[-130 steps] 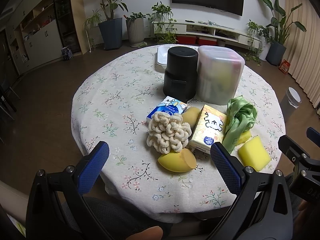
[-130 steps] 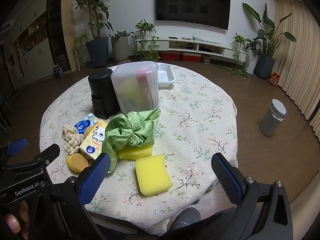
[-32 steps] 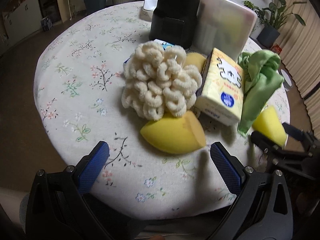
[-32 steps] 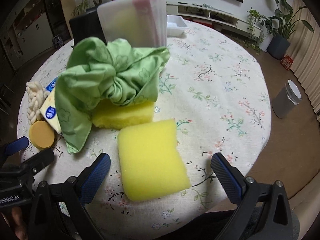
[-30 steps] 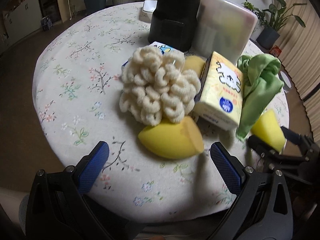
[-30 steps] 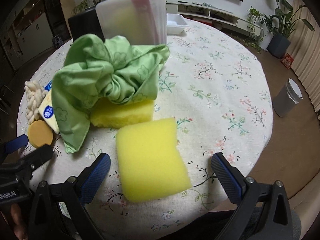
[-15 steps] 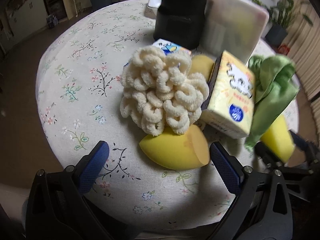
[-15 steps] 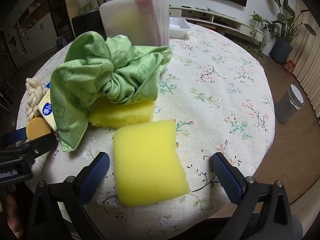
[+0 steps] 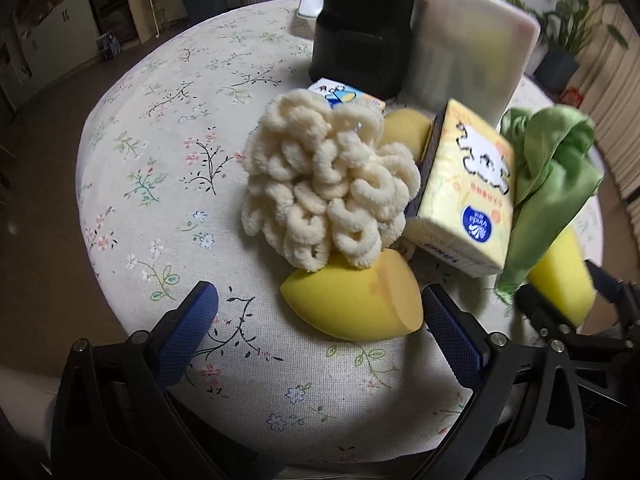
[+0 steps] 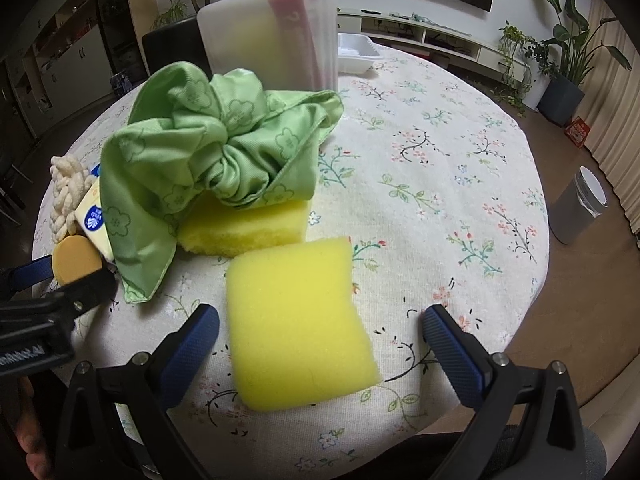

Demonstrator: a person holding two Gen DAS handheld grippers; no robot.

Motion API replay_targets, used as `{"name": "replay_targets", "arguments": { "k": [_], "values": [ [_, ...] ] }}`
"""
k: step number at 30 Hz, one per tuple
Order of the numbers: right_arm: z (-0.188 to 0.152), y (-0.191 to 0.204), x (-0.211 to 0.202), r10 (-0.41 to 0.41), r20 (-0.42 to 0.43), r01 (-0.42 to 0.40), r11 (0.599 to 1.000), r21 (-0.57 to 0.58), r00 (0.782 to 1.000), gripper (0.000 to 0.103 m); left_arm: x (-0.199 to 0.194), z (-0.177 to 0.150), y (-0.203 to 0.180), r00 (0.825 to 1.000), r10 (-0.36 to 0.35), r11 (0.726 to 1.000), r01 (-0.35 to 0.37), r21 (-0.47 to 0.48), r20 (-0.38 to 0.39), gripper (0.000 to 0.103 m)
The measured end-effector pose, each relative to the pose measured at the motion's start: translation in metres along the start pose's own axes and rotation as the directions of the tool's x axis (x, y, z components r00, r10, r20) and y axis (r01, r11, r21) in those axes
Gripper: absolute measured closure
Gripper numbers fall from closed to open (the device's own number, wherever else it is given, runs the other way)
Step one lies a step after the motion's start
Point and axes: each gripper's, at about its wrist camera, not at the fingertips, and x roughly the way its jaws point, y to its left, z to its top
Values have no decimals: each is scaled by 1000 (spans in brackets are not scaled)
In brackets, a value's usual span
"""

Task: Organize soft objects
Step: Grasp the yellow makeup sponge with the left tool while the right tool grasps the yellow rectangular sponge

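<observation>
A yellow egg-shaped sponge (image 9: 352, 304) lies on the flowered tablecloth (image 9: 168, 168), just ahead of my open left gripper (image 9: 318, 322). Behind it sits a cream looped bath puff (image 9: 328, 184), beside a yellow tissue pack (image 9: 468, 196) and a green cloth (image 9: 548, 184). In the right wrist view a flat yellow sponge (image 10: 298, 320) lies between the fingers of my open right gripper (image 10: 320, 338). A second yellow sponge (image 10: 244, 228) rests under the green cloth (image 10: 208, 156). Neither gripper touches anything.
A black container (image 9: 360, 28) and a frosted plastic box (image 10: 268, 36) stand behind the pile. A white tray (image 10: 356, 56) sits at the table's far side. A grey bin (image 10: 578, 204) stands on the floor to the right. Bare tablecloth lies on the right.
Both grippers have come down from a high view to close over the table's near edge. The egg sponge and the flat sponge now loom larger between the fingers.
</observation>
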Motion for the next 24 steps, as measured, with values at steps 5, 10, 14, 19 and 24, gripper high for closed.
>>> {"name": "replay_targets", "arguments": {
  "k": [5, 10, 14, 19, 24],
  "values": [
    [0, 1, 0, -3, 3, 3, 1000, 1, 1000, 0, 1, 2, 1, 1000, 7, 1000, -7, 4, 6, 2],
    [-3, 3, -4, 3, 19, -3, 1000, -2, 1000, 6, -3, 1, 2, 999, -2, 1000, 1, 2, 37, 19],
    [-5, 10, -13, 19, 45, -18, 999, -26, 999, 32, -8, 1, -2, 997, -46, 999, 46, 10, 60, 47],
    [-6, 11, -16, 30, 55, -28, 999, -26, 998, 49, -12, -2, 6, 992, -104, 994, 106, -28, 68, 52],
    [-4, 7, -17, 57, 59, -56, 998, -13, 997, 52, -29, -13, 3, 986, -139, 990, 141, -22, 88, 53]
  ]
}}
